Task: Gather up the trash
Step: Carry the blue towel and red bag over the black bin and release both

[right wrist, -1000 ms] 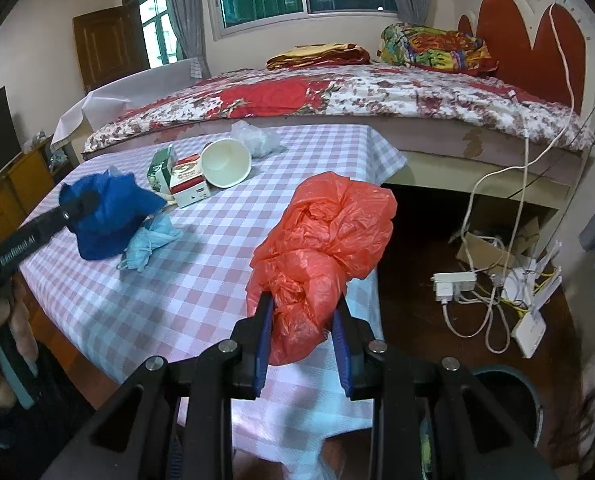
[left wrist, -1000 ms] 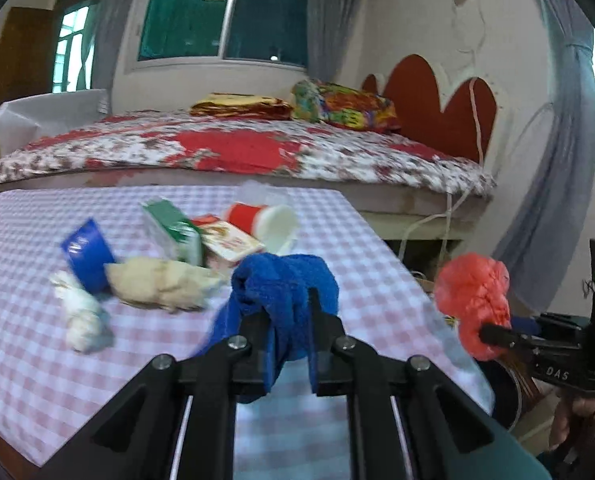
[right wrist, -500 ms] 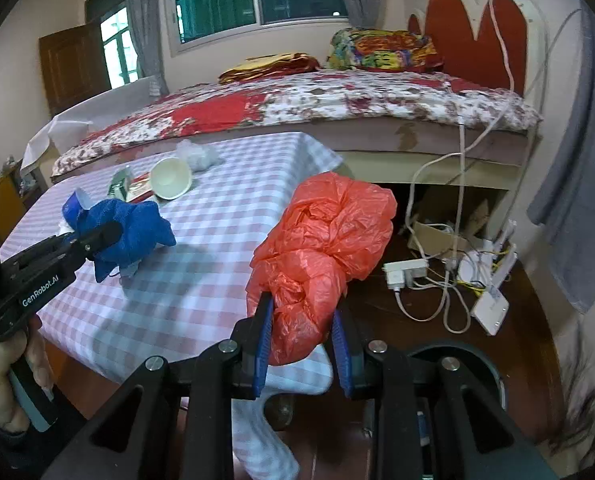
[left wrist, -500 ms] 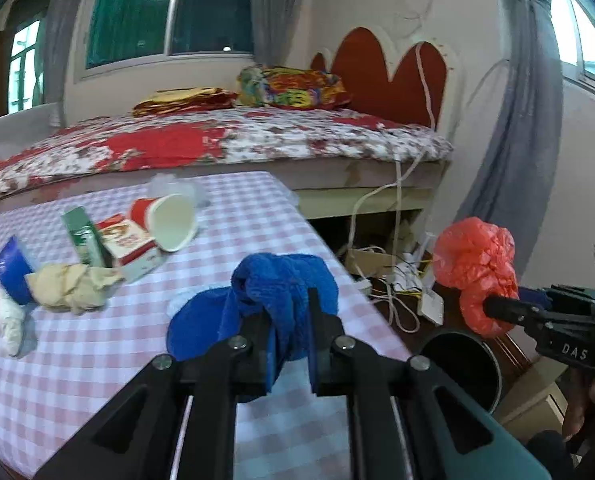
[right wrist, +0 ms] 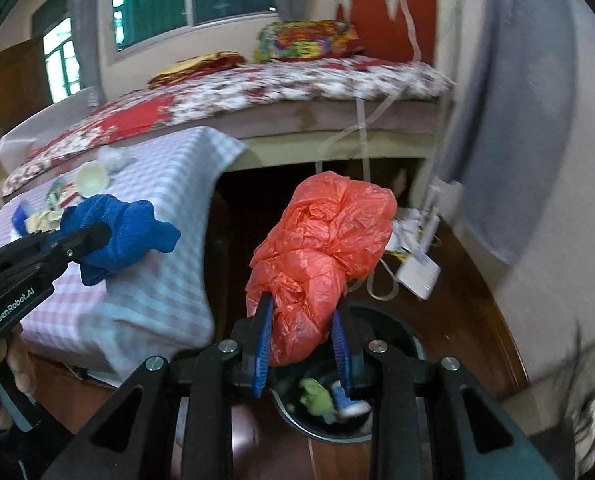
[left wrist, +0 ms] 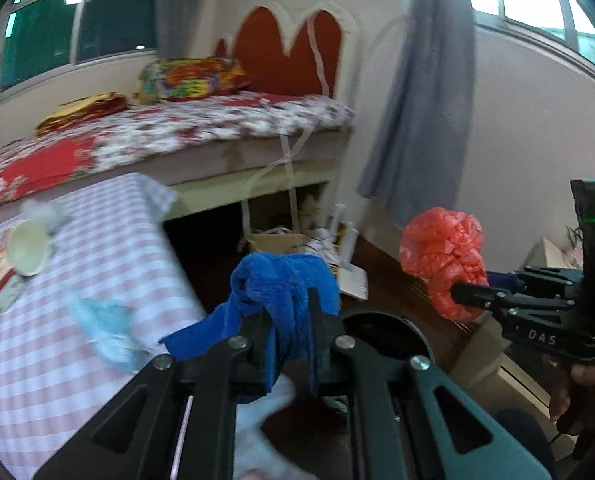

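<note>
Here, nearest the lens, the right gripper [right wrist: 302,350] has its fingers clamped on a crumpled red bag [right wrist: 321,248], held directly over the open bin [right wrist: 401,334] on the floor; green and blue scraps already lie inside. Holding the bag by its lower folds keeps the bulk ahead of the fingers, so it should drop clear once released. Beside it, the left gripper [left wrist: 288,332] has its fingers fully closed on a blue cloth [left wrist: 281,280], a loose tail hanging to the left; in its own view the bin's dark rim [left wrist: 413,330] sits just beyond the fingertips, so this load appears close to the drop point as well. Both items hang in the air, off the table [left wrist: 97,264]. Farther back, the checked table carries what remains to collect: a pale blue wad [left wrist: 105,328], a white cup [left wrist: 27,246] on its side, a clear wrapper [left wrist: 41,212] and cartons at the far left edge, too blurred to name. Beyond the bin, cables and a white box [right wrist: 417,272] lie on the floor under the bed [right wrist: 257,88].
</note>
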